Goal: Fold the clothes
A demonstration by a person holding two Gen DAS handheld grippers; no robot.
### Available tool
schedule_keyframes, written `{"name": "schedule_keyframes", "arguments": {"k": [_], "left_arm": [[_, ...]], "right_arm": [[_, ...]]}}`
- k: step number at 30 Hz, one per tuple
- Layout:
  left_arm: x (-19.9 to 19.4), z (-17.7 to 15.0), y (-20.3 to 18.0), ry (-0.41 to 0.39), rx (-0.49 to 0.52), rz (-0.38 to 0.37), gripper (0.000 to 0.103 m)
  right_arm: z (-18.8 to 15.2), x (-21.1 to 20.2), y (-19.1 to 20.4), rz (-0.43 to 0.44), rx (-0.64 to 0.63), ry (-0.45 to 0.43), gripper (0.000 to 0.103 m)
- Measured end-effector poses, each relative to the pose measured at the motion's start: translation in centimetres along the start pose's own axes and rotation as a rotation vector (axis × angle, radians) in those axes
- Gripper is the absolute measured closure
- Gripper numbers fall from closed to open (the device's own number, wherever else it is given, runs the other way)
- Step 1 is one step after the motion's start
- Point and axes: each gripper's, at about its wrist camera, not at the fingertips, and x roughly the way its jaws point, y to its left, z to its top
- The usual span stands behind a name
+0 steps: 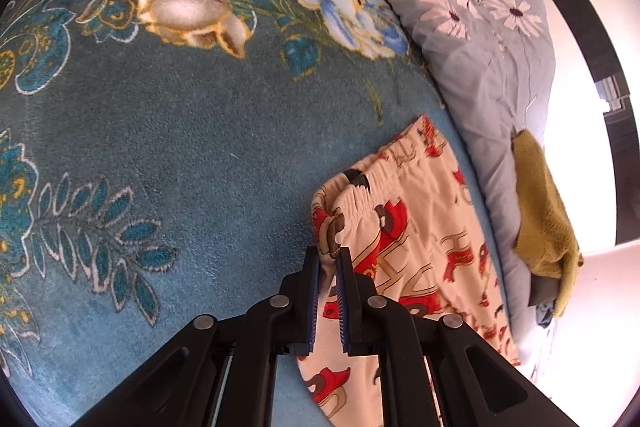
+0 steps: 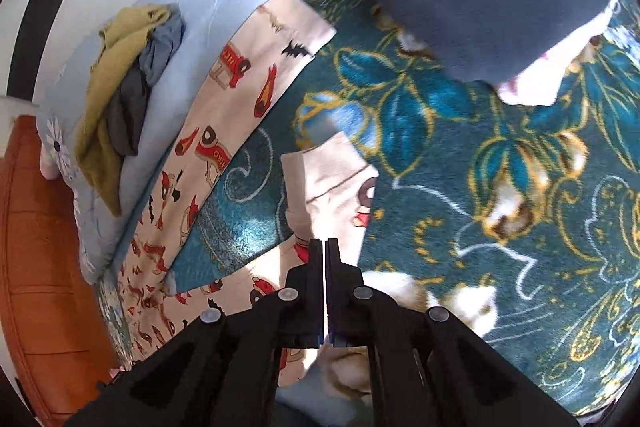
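A pair of cream pants printed with red cars (image 1: 416, 235) lies on a teal floral blanket (image 1: 180, 131). My left gripper (image 1: 329, 259) is shut on the elastic waistband corner of the pants and lifts that edge a little. In the right wrist view the pants (image 2: 224, 107) spread out with one leg lying flat at the left and the other leg's cuff (image 2: 332, 179) raised. My right gripper (image 2: 324, 247) is shut on that leg just below the cuff.
A grey daisy-print quilt (image 1: 492, 67) lies along the bed's edge with a mustard and grey clothes pile (image 1: 544, 223) on it, also in the right wrist view (image 2: 116, 99). An orange wooden headboard (image 2: 36, 267) bounds the bed. A blurred dark sleeve (image 2: 460, 7) crosses the top.
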Motion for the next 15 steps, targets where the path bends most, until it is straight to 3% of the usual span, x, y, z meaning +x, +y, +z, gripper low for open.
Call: {"name": "schedule_keyframes", "arguments": {"k": [5, 8, 15], "left_arm": [[-0.8, 0.1, 0.0, -0.002, 0.003, -0.015, 0.095], [-0.8, 0.2, 0.1, 0.004, -0.002, -0.022, 0.095], [-0.2, -0.1, -0.4, 0.024, 0.014, -0.018, 0.095]], "right_arm": [[0.7, -2.8, -2.4, 0.036, 0.090, -0.034, 0.103], [0.2, -2.3, -1.5, 0.049, 0.049, -0.026, 0.102], [-1.4, 3.0, 4.2, 0.015, -0.125, 0.070, 0.099]]}}
